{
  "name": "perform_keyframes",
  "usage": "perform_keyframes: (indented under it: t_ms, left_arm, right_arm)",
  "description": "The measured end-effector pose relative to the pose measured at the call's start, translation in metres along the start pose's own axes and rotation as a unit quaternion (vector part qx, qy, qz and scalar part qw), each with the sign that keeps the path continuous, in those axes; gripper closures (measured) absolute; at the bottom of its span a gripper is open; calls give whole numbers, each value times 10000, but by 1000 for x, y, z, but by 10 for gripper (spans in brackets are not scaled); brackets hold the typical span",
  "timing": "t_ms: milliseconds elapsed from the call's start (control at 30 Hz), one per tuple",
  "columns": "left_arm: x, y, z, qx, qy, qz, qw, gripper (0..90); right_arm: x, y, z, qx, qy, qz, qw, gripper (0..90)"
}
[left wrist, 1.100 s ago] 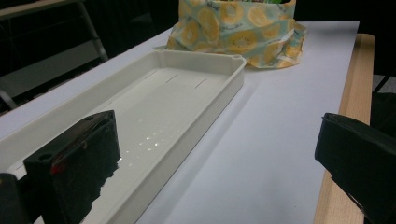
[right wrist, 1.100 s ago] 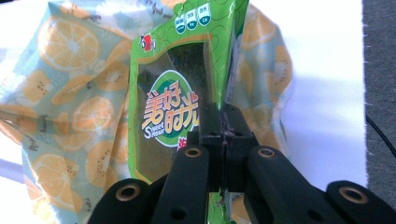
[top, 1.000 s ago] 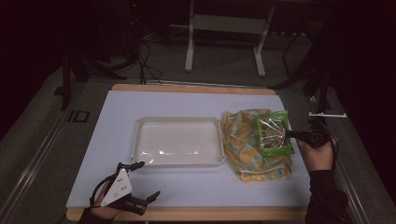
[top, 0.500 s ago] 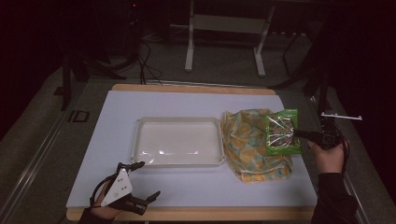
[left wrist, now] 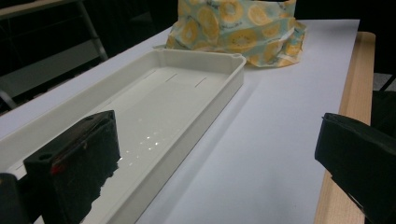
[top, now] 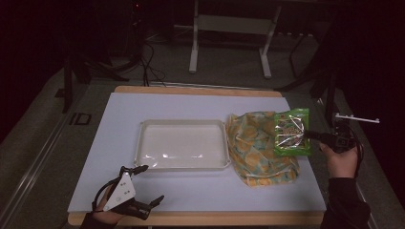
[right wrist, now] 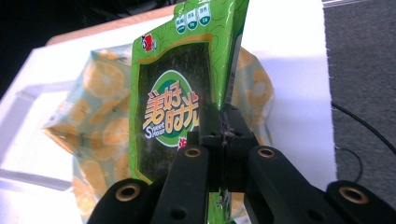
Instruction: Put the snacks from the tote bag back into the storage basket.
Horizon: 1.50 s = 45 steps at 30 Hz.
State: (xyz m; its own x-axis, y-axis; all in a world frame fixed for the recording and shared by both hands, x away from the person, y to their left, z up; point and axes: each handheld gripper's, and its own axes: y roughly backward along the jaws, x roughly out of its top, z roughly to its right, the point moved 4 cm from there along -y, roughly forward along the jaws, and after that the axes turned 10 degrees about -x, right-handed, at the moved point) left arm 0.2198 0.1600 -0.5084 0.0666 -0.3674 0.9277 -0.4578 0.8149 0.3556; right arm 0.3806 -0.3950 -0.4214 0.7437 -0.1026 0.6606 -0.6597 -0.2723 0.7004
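Observation:
A green snack packet (top: 291,131) (right wrist: 187,88) hangs above the right edge of the table, and my right gripper (top: 310,136) (right wrist: 223,126) is shut on its edge. Under it lies a cloth bag with an orange-slice print (top: 260,145) (left wrist: 238,28) (right wrist: 100,116), slumped on the white mat. Just left of the bag stands a shallow white tray (top: 180,144) (left wrist: 154,112) with nothing in it. My left gripper (top: 143,185) (left wrist: 217,158) rests open near the front left of the table, its jaws wide apart by the tray's near corner.
The white mat (top: 200,191) covers a wooden table (top: 191,218) whose bare edge shows along the front. Beyond the table are a metal stand (top: 229,28) and cables (top: 148,62) on a dark floor. Open mat lies in front of the tray.
My right gripper has carried the green packet up and to the right, off the bag's top toward the table's right edge. The left gripper has stayed put.

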Motion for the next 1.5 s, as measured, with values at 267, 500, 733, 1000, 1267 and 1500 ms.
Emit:
perform_keyframes:
  t_ms: [267, 500, 733, 1000, 1267, 1500]
  left_arm:
    - [0, 0, 0, 0, -4, -8, 10000, 5]
    - [0, 0, 0, 3, -10, -13, 10000, 5]
    - [0, 0, 0, 0, -19, -19, 10000, 5]
    - [0, 0, 1, 0, -45, -37, 10000, 5]
    - [0, 0, 1, -6, -42, -23, 10000, 6]
    - [0, 0, 1, -9, -45, -22, 10000, 5]
  right_arm:
    - [5, 6, -7, 72, 12, 86, 9999, 891]
    - [15, 11, -19, 145, 39, 223, 9996, 891]
    - [24, 14, -36, 213, 178, 297, 9992, 891]
    - [38, 21, -57, 290, 322, 402, 9983, 890]
    - [44, 22, -75, 410, 452, 423, 9972, 890]
    - [46, 17, -91, 529, 542, 412, 9963, 890]
